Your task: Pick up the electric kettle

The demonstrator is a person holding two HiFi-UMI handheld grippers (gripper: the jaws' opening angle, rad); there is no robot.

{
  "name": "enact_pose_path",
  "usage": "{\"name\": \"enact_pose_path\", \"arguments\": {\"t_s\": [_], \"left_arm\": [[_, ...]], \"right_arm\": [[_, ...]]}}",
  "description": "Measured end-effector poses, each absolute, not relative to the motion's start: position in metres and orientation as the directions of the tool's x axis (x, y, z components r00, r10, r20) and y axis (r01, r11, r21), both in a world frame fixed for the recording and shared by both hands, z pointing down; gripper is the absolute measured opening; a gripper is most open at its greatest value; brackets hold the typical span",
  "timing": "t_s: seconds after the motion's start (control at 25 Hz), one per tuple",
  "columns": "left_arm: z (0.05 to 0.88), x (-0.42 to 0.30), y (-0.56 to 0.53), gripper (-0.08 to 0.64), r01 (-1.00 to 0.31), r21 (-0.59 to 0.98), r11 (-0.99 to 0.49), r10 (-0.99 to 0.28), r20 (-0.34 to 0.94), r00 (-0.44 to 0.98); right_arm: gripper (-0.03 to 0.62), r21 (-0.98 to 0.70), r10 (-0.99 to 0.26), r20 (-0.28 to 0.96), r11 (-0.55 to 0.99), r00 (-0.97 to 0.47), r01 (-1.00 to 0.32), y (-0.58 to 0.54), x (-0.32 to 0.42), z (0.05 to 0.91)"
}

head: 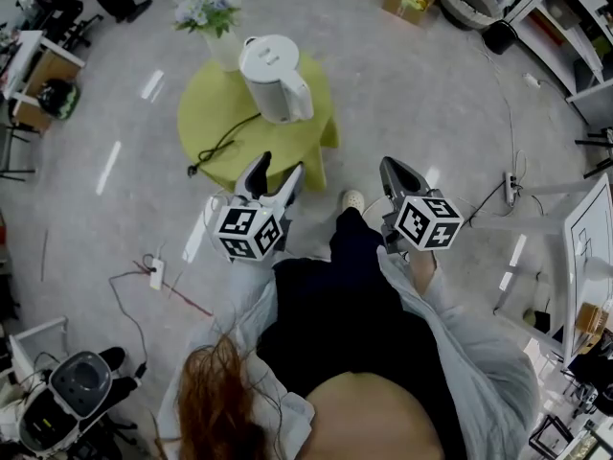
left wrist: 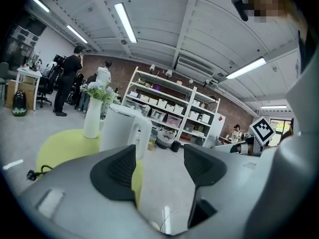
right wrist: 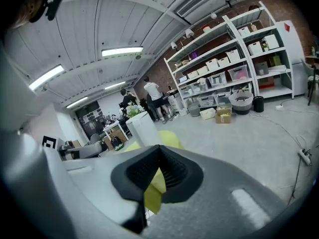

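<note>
- Step: approach, grasp not yet begun. Neither gripper touches anything.
- The white plastic electric kettle stands upright on the round yellow-green desk, lid shut, with its handle turned roughly toward you and to your right.
- Your left hand-held gripper hovers over the desk's near edge, short of the kettle. Its jaws are spread with nothing between them; in the left gripper view the kettle shows just beyond the left jaw.
- Your right hand-held gripper is held off the desk over the floor, jaws pressed together and empty. In the right gripper view only desk colour shows through the gap below the tips.
- Next move, my guess: push the left hand-held gripper forward, line the open jaws up on either side of the handle, close, then lift straight up.
- Watch out: the black power cord trails from the kettle's base across the desk, so it may drag. The white vase of flowers stands near, behind the kettle.
</note>
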State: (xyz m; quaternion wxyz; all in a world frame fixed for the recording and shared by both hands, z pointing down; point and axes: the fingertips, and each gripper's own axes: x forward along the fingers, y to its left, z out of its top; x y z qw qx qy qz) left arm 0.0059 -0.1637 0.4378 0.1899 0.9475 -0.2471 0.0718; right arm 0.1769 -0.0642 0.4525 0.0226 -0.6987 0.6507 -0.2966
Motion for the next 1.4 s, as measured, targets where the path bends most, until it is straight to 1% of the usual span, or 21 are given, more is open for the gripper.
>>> {"name": "enact_pose_path", "arguments": {"t_s": [0.32, 0.64, 0.96, 1.16, 1.4], "left_arm": [[0.437, 0.062, -0.206, 0.302, -0.535, 0.311, -0.786, -0.478, 0.244, 0.844], [0.443, 0.082, -0.247, 0.302, -0.623, 0.298, -0.723, -0.567, 0.259, 0.782], [0.447, 0.092, -0.261, 0.305, -0.715, 0.299, -0.632, -0.669, 0.255, 0.699], [0.456, 0.089, -0.254, 0.305, -0.757, 0.309, -0.576, -0.709, 0.272, 0.65], [0.468, 0.086, -0.243, 0.305, -0.778, 0.321, -0.541, -0.722, 0.298, 0.625]], "right_arm": [[0.002, -0.434, -0.919, 0.39, -0.126, -0.06, -0.892, -0.108, 0.241, 0.457], [0.002, -0.449, -0.909, 0.388, -0.044, -0.151, -0.893, -0.168, 0.282, 0.462], [0.002, -0.443, -0.87, 0.385, 0.118, -0.307, -0.889, -0.226, 0.288, 0.464], [0.002, -0.442, -0.839, 0.388, 0.193, -0.381, -0.876, -0.242, 0.281, 0.466], [0.002, -0.458, -0.817, 0.397, 0.218, -0.418, -0.862, -0.241, 0.275, 0.474]]}}
